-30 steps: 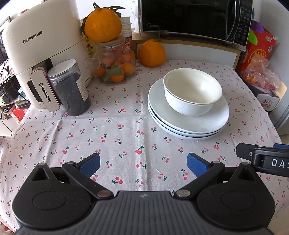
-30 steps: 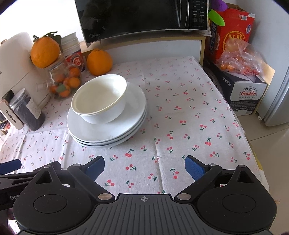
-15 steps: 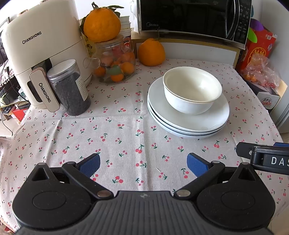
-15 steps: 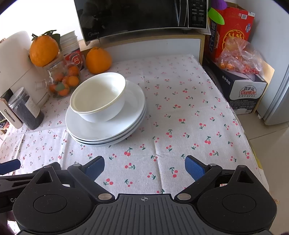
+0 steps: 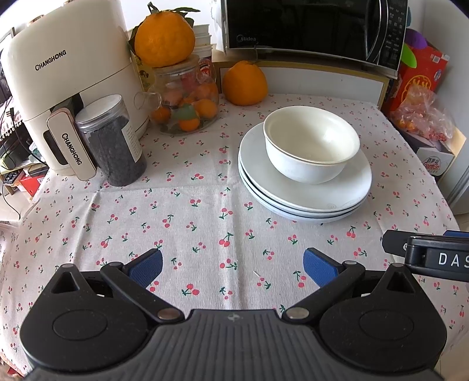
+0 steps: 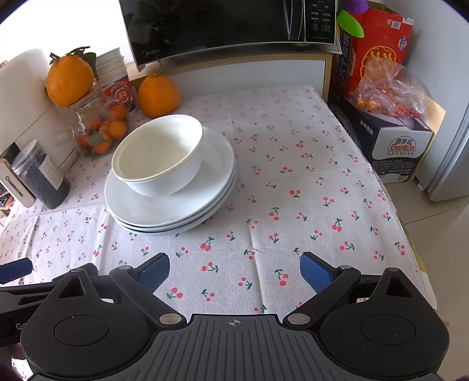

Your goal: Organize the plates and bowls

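Note:
A white bowl [image 5: 310,143] sits on a stack of three white plates [image 5: 304,196] on the cherry-print tablecloth. The bowl [image 6: 158,155] and the plates [image 6: 164,214] also show in the right wrist view, left of centre. My left gripper [image 5: 233,268] is open and empty, above the cloth in front of the stack. My right gripper [image 6: 234,271] is open and empty, in front and to the right of the stack. Part of the right gripper shows at the right edge of the left wrist view [image 5: 428,255].
A white Changhong appliance [image 5: 64,88], a jar of dark beans [image 5: 114,143] and a glass jar of small oranges [image 5: 187,99] stand at the left. An orange [image 5: 244,83] and a microwave [image 5: 313,26] are at the back. Boxes and a fruit bag [image 6: 387,88] stand off the table's right edge.
Both grippers have shifted slightly, so the bowl and plates sit a little higher in view. Both stay open; nothing was taken hold of.

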`<state>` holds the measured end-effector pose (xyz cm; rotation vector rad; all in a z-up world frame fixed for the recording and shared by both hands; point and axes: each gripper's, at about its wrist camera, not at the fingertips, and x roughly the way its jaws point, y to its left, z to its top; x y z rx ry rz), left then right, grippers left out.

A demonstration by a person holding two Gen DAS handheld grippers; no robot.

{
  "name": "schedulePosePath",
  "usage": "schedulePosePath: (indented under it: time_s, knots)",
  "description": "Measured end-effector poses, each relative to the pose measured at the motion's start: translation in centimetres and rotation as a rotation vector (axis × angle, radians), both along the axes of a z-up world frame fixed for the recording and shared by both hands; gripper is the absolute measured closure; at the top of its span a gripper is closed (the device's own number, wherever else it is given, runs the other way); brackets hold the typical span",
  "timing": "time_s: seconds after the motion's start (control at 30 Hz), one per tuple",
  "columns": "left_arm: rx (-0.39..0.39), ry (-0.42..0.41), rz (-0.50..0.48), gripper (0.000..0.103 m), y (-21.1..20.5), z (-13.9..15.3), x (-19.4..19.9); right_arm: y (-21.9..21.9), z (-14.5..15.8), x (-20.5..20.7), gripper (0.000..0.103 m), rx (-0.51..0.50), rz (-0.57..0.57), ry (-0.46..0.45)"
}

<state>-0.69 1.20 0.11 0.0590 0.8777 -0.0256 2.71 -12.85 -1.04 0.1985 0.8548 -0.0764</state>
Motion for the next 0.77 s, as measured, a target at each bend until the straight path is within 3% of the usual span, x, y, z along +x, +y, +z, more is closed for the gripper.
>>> schedulePosePath:
  time_s: [0.77]
  knots:
    - [0.009,0.012,-0.011,0.001,-0.08,-0.26,0.12,-0.08,-0.19,0.03,0.006,-0.002,-0.001,0.007]
